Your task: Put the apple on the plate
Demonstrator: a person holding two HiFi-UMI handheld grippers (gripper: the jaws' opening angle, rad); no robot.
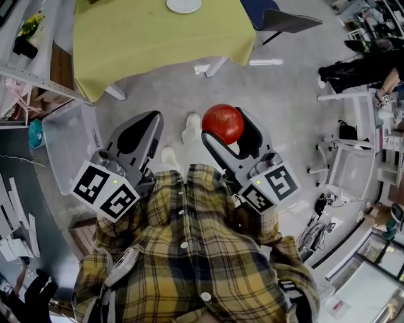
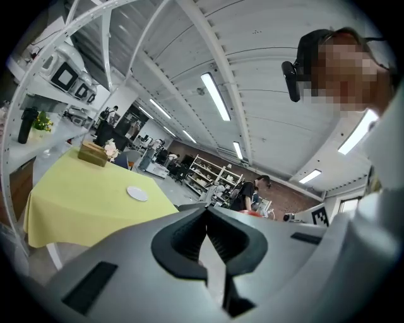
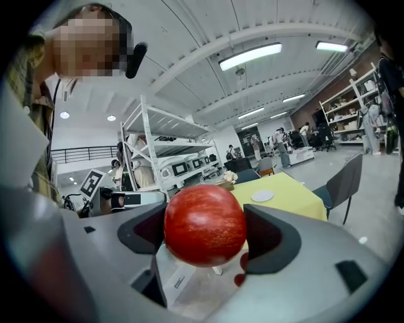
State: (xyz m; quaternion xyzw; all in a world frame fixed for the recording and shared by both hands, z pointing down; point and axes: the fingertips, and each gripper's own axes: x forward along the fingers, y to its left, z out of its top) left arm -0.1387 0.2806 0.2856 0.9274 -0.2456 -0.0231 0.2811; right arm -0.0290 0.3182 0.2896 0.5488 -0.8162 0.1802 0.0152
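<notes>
A red apple (image 1: 223,123) sits clamped between the jaws of my right gripper (image 1: 228,129), held at chest height over the floor. In the right gripper view the apple (image 3: 204,224) fills the gap between the dark pads, and the right gripper (image 3: 205,230) is shut on it. My left gripper (image 1: 140,135) is beside it on the left, shut with nothing between its jaws; its pads meet in the left gripper view (image 2: 207,243). The white plate (image 1: 184,5) lies on the yellow table (image 1: 145,38) ahead, also visible as plate (image 2: 137,193) and plate (image 3: 262,196).
A dark chair (image 1: 278,19) stands at the table's right corner. A clear bin (image 1: 66,142) and white shelving (image 1: 31,69) are on the left, white racks (image 1: 353,132) on the right. A brown box (image 2: 93,153) sits at the table's far end. People stand in the background.
</notes>
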